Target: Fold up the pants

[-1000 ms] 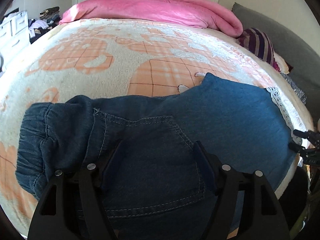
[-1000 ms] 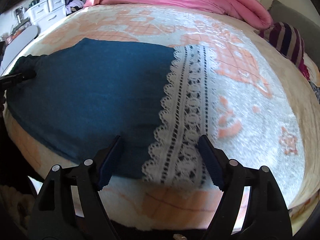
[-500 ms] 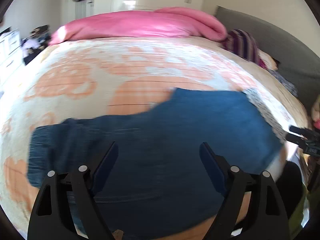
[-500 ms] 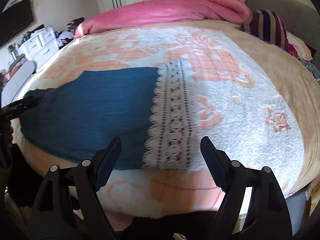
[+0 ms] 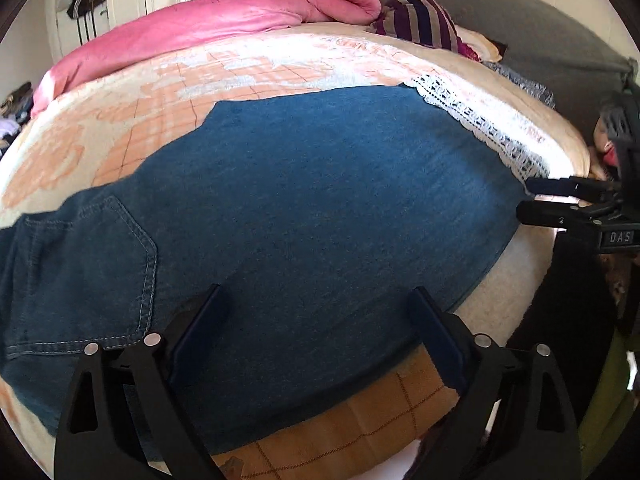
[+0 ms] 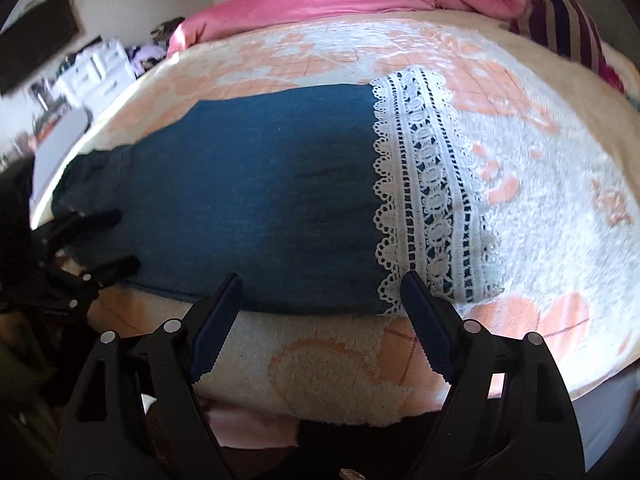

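One fold looks already made: through the left wrist camera the pants [image 5: 304, 208] lie flat across the near part of the bed [image 5: 168, 92] as a single broad band of denim, back pocket [image 5: 92, 272] to the left and lace hem [image 5: 484, 128] far to the right, which I take to be one leg laid over the other. Lengthwise folding, hem toward waist, seems still to be done. The left gripper [image 5: 316, 340] hovers just above the cloth near its near edge, jaws spread wide with nothing between them. At the right rim the right gripper [image 5: 532, 198] sits at the hem end; from this side its jaws look close together, and whether they pinch any cloth cannot be told here. Farther back, a pink duvet [image 5: 224, 16] is heaped along the far side and a striped pillow [image 5: 424, 20] lies beside a grey headboard [image 5: 540, 36], all well apart from the pants

From the right wrist camera the same denim runs leftward from the lace hem [image 6: 432, 184], close to the bed's near edge. The right gripper [image 6: 320, 316] hangs just short of that edge, jaws parted wide and empty, roughly in line with where denim meets lace. The left gripper [image 6: 108, 240] shows at the waist end, also parted. White drawers [image 6: 96, 72] and floor clutter stand beyond the bed's left side. Nothing lies on the pants or blocks either end; the fleecy blanket [image 6: 560, 200] may drag on the denim when it is lifted
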